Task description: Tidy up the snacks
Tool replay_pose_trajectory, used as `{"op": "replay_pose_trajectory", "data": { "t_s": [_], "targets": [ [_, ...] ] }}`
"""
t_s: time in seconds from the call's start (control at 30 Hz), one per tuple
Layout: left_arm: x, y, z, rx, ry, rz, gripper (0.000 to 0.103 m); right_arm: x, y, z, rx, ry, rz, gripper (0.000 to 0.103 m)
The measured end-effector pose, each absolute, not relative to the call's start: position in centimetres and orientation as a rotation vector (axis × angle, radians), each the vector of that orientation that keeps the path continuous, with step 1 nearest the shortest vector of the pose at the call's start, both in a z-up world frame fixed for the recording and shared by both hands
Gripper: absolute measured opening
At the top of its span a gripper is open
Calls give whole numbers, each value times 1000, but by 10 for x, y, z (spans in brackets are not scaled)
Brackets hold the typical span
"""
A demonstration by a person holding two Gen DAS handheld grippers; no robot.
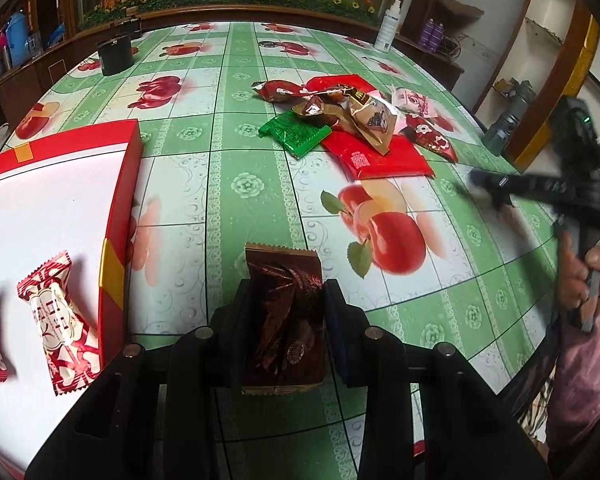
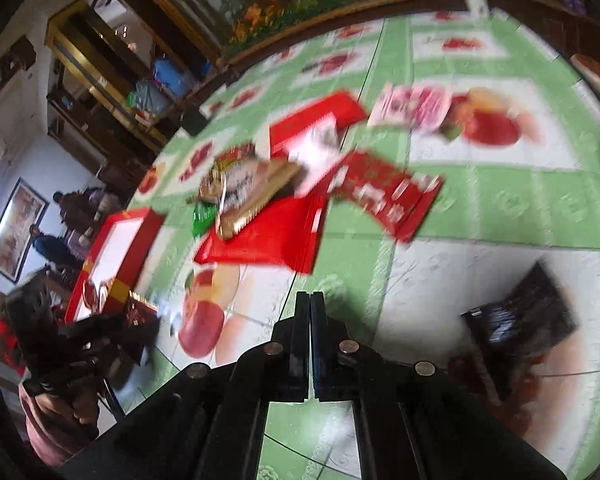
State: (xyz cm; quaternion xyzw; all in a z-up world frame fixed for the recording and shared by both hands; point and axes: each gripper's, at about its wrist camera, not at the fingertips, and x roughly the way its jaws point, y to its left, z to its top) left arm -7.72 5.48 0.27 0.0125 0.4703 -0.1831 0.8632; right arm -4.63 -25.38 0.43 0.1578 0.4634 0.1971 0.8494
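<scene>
My left gripper (image 1: pixel 286 288) is shut on a dark brown snack packet (image 1: pixel 284 312), held above the table just right of the red box (image 1: pixel 116 216). The box has a white inside and holds a red-and-white candy packet (image 1: pixel 60 320) and part of another. A pile of snack packets (image 1: pixel 352 120) lies at the table's middle right: green, red, brown and pink wrappers. My right gripper (image 2: pixel 310 300) is shut and empty, above the table in front of the pile (image 2: pixel 284 200). The right wrist view is blurred. A dark packet (image 2: pixel 524 316) lies to its right.
The table has a green cloth with apple prints (image 1: pixel 380 232). A black cup (image 1: pixel 115 56) stands at the far left, a white bottle (image 1: pixel 388 28) at the far right. Shelves and cabinets surround the table. The left gripper and box show at lower left of the right wrist view (image 2: pixel 112 264).
</scene>
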Motion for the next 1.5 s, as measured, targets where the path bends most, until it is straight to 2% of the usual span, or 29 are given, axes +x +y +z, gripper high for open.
{"op": "replay_pose_trajectory", "data": {
  "t_s": [0.07, 0.13, 0.17, 0.2, 0.33, 0.4, 0.57, 0.63, 0.67, 0.73, 0.8, 0.83, 0.87, 0.9, 1.03, 1.3, 1.5],
  "targets": [
    [-79, 53, 2, 42, 979, -382, 32, -54, -271, 20, 331, 910, 369, 8],
    [-80, 53, 2, 48, 971, -384, 32, -57, -288, 31, 288, 886, 274, 22],
    [-80, 53, 2, 46, 968, -387, 32, -58, -298, 33, 270, 894, 232, 32],
    [-80, 54, 2, 41, 967, -390, 32, -58, -305, 34, 257, 900, 190, 37],
    [-79, 53, 2, 36, 965, -392, 32, -59, -322, 22, 211, 984, 110, 40],
    [-80, 52, 2, 44, 963, -389, 32, -59, -320, 18, 177, 1009, 92, 52],
    [-80, 53, 2, 44, 962, -393, 32, -57, -317, 8, 218, 1062, -47, 55],
    [-80, 52, 2, 46, 960, -390, 32, -56, -317, 5, 248, 1070, -102, 58],
    [-81, 52, 2, 47, 959, -389, 32, -55, -313, 4, 243, 1075, -118, 64],
    [-81, 52, 2, 47, 957, -388, 32, -53, -304, 4, 239, 1069, -159, 64],
    [-81, 52, 1, 46, 955, -387, 32, -50, -298, 5, 240, 1048, -178, 60],
    [-81, 52, 1, 44, 955, -387, 32, -49, -296, 4, 239, 1033, -185, 56],
    [-81, 52, 1, 42, 955, -387, 32, -48, -293, 4, 231, 1023, -195, 48],
    [-81, 53, 1, 41, 955, -387, 32, -46, -290, 4, 206, 1014, -206, 46],
    [-81, 53, 2, 38, 955, -386, 32, -40, -282, 1, 122, 992, -204, 46],
    [-79, 59, 2, -5, 956, -396, 32, -50, -286, 8, 245, 970, -44, 45],
    [-85, 74, 16, -52, 921, -393, 32, -54, -233, 26, 251, 946, 168, 45]
  ]
}}
